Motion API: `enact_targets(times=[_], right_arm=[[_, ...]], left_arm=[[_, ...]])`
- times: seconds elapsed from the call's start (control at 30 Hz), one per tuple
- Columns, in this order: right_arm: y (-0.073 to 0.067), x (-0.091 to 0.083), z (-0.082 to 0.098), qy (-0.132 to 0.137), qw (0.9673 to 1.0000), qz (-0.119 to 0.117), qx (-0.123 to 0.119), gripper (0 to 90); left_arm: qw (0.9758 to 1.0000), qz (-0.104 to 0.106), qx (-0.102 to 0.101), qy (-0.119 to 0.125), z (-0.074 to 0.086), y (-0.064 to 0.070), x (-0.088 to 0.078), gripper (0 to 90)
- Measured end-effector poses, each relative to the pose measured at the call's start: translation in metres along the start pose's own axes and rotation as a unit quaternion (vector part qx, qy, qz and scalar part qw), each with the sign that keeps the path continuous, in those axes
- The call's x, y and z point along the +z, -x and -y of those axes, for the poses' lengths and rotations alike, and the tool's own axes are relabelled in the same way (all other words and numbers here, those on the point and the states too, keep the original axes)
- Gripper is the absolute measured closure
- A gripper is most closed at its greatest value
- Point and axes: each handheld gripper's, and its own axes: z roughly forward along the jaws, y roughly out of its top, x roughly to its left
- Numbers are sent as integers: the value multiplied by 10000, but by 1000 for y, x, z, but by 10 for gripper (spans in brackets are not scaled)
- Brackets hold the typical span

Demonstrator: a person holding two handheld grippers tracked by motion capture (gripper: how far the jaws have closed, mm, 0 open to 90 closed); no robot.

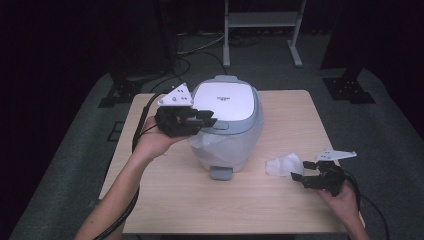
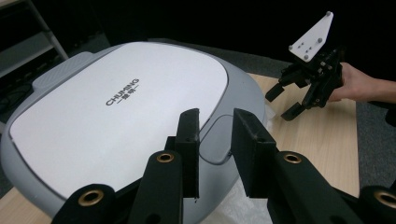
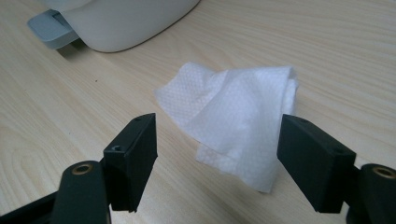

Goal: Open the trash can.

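High view: my left gripper hovers at the front left edge of the rice cooker, which stands in the middle of the wooden table. The cooker's long axis runs from me to the far side, its hinge hump at the far end and its small grey foot tab pointing toward my edge. My left jaws point rightward across the lid's front. In the left gripper view they stand only a little apart, over the lid's release button at the front rim, and nothing is between them; I cannot tell whether they touch the lid. The lid carries a printed brand name running along its length.

My right gripper rests near the table's right front, pointing left at a crumpled white tissue that lies just right of the cooker. In the right gripper view my jaws stand wide apart with the tissue lying flat on the wood ahead of them, ungripped, its longer side running away from me.

The cooker's lower body looks pale and blurry in the high view, so I can't make out its surface. The room beyond the table is too dark to read, apart from a white frame on the floor.
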Motion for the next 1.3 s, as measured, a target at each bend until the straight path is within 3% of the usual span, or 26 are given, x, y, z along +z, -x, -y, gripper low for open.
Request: enact_targets(times=[1.03, 1.3], right_arm=[[0, 1, 0, -10, 10000, -31, -18, 277], [-1, 1, 0, 0, 10000, -25, -26, 276]], left_arm=[[9995, 145, 28, -268, -4, -1, 26, 749], [9997, 174, -64, -173, 0, -2, 28, 767]])
